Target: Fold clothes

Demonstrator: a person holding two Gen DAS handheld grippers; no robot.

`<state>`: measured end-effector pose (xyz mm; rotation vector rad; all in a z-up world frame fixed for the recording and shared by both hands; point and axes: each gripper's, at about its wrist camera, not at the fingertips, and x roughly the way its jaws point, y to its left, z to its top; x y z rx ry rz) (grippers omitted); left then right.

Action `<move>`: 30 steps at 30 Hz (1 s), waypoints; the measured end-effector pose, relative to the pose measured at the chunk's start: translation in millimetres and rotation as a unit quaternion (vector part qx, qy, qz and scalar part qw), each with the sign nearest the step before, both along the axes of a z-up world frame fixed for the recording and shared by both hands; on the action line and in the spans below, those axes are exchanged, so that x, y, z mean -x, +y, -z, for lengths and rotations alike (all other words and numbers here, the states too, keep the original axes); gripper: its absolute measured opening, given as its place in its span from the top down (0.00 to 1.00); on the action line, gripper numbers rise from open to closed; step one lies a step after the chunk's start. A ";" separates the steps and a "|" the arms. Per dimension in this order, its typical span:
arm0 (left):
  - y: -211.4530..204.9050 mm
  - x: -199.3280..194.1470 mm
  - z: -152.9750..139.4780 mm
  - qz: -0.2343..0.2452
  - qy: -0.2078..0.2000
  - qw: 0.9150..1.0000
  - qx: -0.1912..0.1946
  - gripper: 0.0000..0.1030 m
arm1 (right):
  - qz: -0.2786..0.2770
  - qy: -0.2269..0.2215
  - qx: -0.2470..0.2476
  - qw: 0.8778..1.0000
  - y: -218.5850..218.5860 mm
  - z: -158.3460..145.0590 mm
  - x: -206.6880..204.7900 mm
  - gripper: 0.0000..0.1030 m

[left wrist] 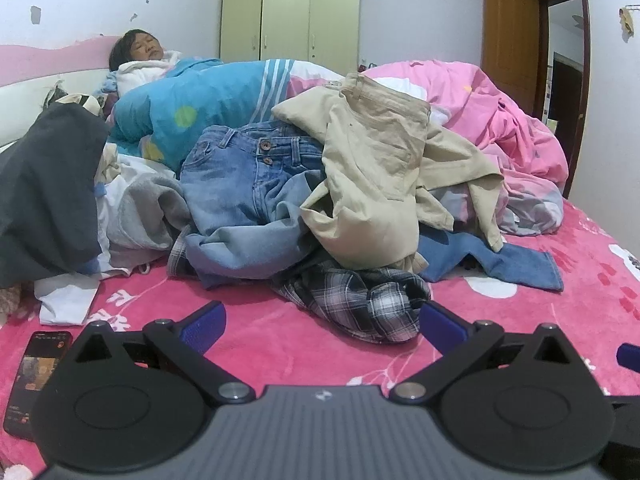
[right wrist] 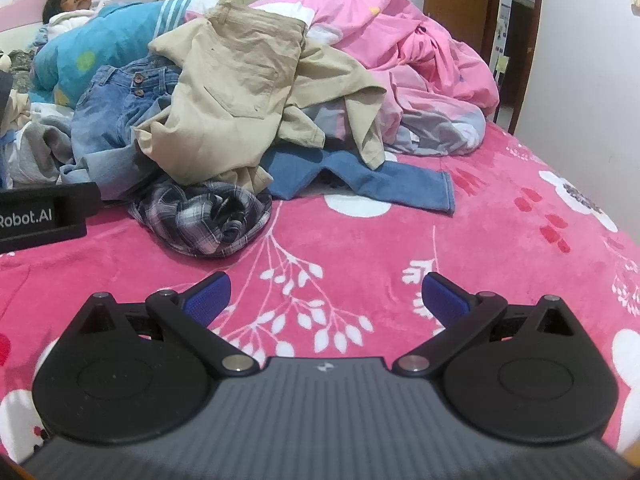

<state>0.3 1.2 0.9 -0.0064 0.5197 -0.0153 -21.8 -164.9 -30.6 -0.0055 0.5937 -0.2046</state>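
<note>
Beige trousers [left wrist: 372,168] top the clothes heap mid-bed, draped over blue jeans [left wrist: 244,184] w/ a plaid shirt [left wrist: 360,300] bunched at the front. Heap sits on the pink floral blanket [left wrist: 520,320]. Left gripper [left wrist: 320,320] hovers just before the shirt, jaws spread, empty. Right gripper [right wrist: 326,296] low over bare blanket, jaws spread, empty too. Phone [left wrist: 36,376] lies left. Person lies under a blue quilt [left wrist: 192,100] behind; pink duvet [left wrist: 500,112] at right.

A black smartphone [left wrist: 38,380] lies on the pink floral fleece blanket [right wrist: 500,248]. A pale green wardrobe [left wrist: 292,16] and a brown wooden door [left wrist: 510,28] stand behind.
</note>
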 end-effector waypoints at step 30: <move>13.3 14.3 -1.7 -0.006 0.028 1.000 0.014 0.00 | 0.011 -0.013 -0.004 1.000 6.3 -25.6 6.2 0.01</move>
